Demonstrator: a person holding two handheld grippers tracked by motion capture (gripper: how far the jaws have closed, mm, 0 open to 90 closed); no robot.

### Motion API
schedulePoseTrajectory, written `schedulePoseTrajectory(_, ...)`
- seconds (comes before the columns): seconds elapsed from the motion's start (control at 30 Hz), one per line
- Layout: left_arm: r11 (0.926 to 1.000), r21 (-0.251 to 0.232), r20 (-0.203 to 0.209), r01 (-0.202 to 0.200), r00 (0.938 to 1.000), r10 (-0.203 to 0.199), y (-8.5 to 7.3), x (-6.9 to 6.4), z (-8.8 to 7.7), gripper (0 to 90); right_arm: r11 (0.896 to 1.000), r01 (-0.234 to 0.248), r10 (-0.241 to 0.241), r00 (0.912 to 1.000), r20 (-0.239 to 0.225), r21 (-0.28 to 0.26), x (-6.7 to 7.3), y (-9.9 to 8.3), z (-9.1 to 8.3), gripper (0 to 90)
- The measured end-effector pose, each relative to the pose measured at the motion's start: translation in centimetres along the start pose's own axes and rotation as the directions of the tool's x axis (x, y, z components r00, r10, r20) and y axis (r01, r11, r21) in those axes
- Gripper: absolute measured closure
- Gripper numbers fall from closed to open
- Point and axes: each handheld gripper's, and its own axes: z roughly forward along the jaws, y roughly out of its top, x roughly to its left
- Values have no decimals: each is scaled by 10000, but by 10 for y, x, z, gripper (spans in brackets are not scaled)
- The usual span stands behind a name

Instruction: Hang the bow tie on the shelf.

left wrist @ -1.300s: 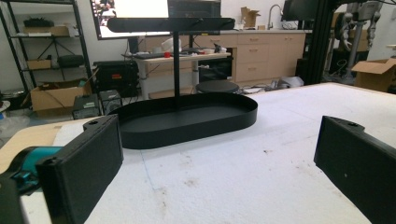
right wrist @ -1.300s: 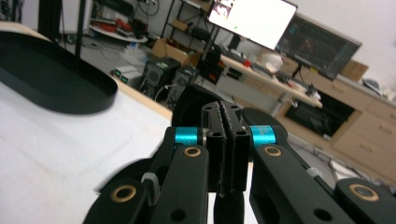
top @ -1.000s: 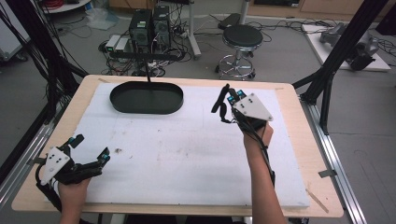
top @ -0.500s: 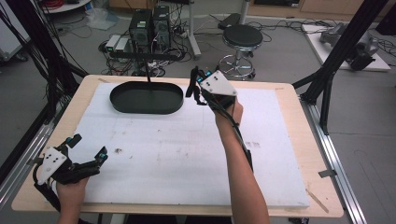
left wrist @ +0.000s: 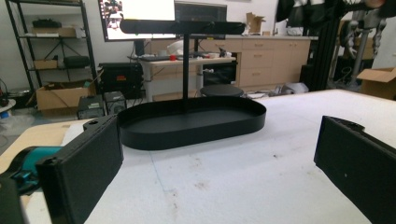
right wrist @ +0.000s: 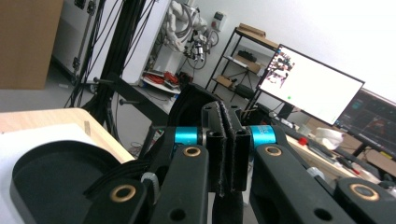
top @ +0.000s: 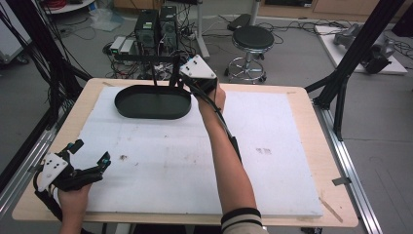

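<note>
Black oval tray (top: 152, 103) just beside right hand-held gripper (top: 181, 73), jaws pressed together, left hand-held gripper (top: 90, 157) wide

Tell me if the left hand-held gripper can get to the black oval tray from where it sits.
Probably yes. The left hand-held gripper is open, and bare white mat lies between it and the black oval tray; nothing blocks the way.

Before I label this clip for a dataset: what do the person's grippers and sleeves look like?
Both the left gripper and right gripper are black, each topped by a grey three-cornered plate, with teal accents and brass-coloured pivot rings. Black cables trail along the forearms. The right sleeve cuff is light with dark stripes.
</note>
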Motion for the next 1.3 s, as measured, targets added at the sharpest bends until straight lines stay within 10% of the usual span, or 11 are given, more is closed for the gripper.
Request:
schedulePoseTrajectory(0.7,10000,-46,37,-89,10000,89,2,3,0,17,9976,-343,345,9994,-13,598,10,-21,84,889)
schedulePoseTrajectory(1.3,9999,72,-1,-75,10000,75,-1,5,2,17,9816,-1115,1053,9933,479,1549,-4,-52,104,875)
